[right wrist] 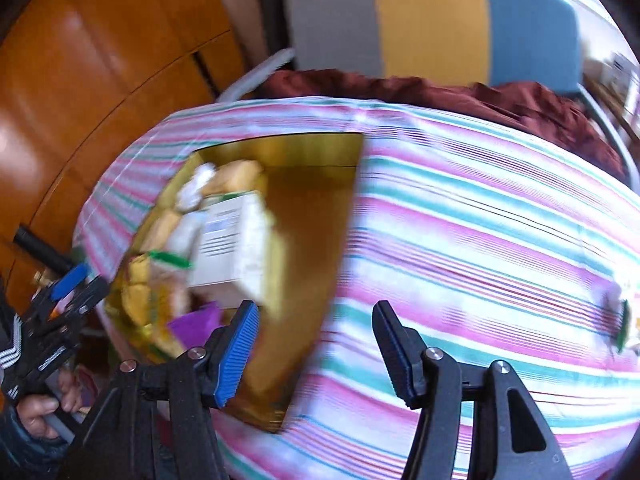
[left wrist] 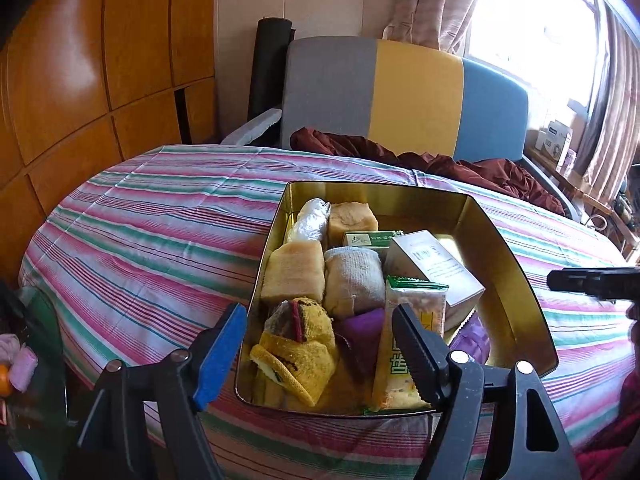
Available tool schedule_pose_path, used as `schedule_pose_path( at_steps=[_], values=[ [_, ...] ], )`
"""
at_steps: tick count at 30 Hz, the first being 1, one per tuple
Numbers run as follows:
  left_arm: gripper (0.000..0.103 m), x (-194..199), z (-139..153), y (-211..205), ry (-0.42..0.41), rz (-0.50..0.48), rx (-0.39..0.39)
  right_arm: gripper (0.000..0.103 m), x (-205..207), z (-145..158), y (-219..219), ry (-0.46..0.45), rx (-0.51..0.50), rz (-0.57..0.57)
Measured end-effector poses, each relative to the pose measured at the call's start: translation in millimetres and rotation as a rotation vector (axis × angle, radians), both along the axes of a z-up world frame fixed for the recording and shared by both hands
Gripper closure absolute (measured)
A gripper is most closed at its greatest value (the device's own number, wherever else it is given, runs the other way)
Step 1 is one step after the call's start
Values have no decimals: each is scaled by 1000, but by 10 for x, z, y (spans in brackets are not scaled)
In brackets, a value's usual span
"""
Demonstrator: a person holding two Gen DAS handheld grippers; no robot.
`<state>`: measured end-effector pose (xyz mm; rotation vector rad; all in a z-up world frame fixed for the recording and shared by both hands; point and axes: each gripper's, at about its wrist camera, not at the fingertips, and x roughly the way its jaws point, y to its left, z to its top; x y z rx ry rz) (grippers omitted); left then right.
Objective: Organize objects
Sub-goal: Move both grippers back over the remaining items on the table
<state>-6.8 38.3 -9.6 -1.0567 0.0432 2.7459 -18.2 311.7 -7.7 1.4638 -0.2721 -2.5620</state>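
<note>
Left gripper [left wrist: 320, 344]: its jaws stand wide apart and hold nothing; it hangs over the near edge of the tin, above the yellow sock.
Gold tin [left wrist: 516, 280]: it sits open on the striped cloth [left wrist: 140, 232] of the table, and it is the place where the objects are collected.
Left column in tin: one silver foil packet [left wrist: 312, 216] at the back, one beige block [left wrist: 294, 270] in the middle, one yellow sock [left wrist: 298, 354] at the front.
Middle column in tin: a second beige block [left wrist: 352, 216], a green box [left wrist: 370, 239], a grey sock roll [left wrist: 352, 280], and a purple thing [left wrist: 362, 326] partly hidden.
Right part in tin: a white box [left wrist: 432, 268] lying tilted, and a snack packet [left wrist: 412, 336] with a green top edge leaning against it.
Free space: the right side of the tin shows bare gold floor, so I judge more objects can go there.
Right gripper [right wrist: 316, 344]: its jaws are wide apart and empty; it is over the cloth beside the right wall of the tin, and its view is blurred.
Item left outside [right wrist: 624, 320]: a small thing with a green edge lies on the cloth far right, well apart from the tin; too blurred to name.
Progress: most objects seem already packed; I judge at least this one is left.
Writing: the snack packet carries large green Chinese characters, partly covered by the left gripper; the white box has a barcode and small print, not readable.
</note>
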Motion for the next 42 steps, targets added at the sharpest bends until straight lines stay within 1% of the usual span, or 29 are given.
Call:
schedule_pose_path(
  at_steps=[2, 4, 5, 10, 13, 17, 21, 24, 26, 30, 32, 35, 37, 39, 41, 42],
  values=[
    [27, -1, -3, 23, -4, -2, -2, 42, 3, -22, 211, -9, 3, -57],
    [27, -1, -2, 50, -5, -5, -5, 36, 22, -45, 418, -23, 11, -118],
    [27, -1, -1, 62, -4, -7, -6, 30, 27, -58, 535, -30, 14, -152],
    [27, -10, 11, 97, 0, -16, -2, 29, 57, -141, 1193, -63, -8, -350],
    [27, -28, 17, 120, -2, -22, -1, 28, 113, -185, 1654, -77, -10, -498],
    [27, -46, 37, 178, -3, -33, -4, 28, 262, -216, 2307, -79, -14, -701],
    [26, -69, 79, 257, 1, -42, -5, 27, 471, -235, 2969, -58, -15, -916],
    [26, -85, 105, 357, 2, -60, -12, 25, 559, -325, 3365, -80, -12, -1037],
    [26, -89, 119, 432, 4, -76, -18, 25, 528, -400, 3542, -102, -4, -1062],
    [25, -99, 133, 557, 0, -101, -32, 25, 396, -562, 3724, -145, 11, -1068],
    [25, -109, 138, 613, -3, -111, -38, 25, 355, -629, 3780, -142, -19, -1081],
    [25, -123, 152, 700, -6, -125, -44, 24, 245, -714, 3792, -136, -59, -1060],
    [25, -114, 167, 758, -3, -136, -44, 22, 125, -782, 3701, -164, -66, -989],
    [25, -121, 191, 825, 1, -153, -42, 22, 14, -770, 3513, -194, -18, -902],
    [25, -125, 218, 908, 6, -172, -38, 22, -79, -761, 3298, -199, -71, -781],
    [25, -126, 228, 957, 7, -185, -36, 22, -122, -752, 3188, -203, -81, -728]
  ],
)
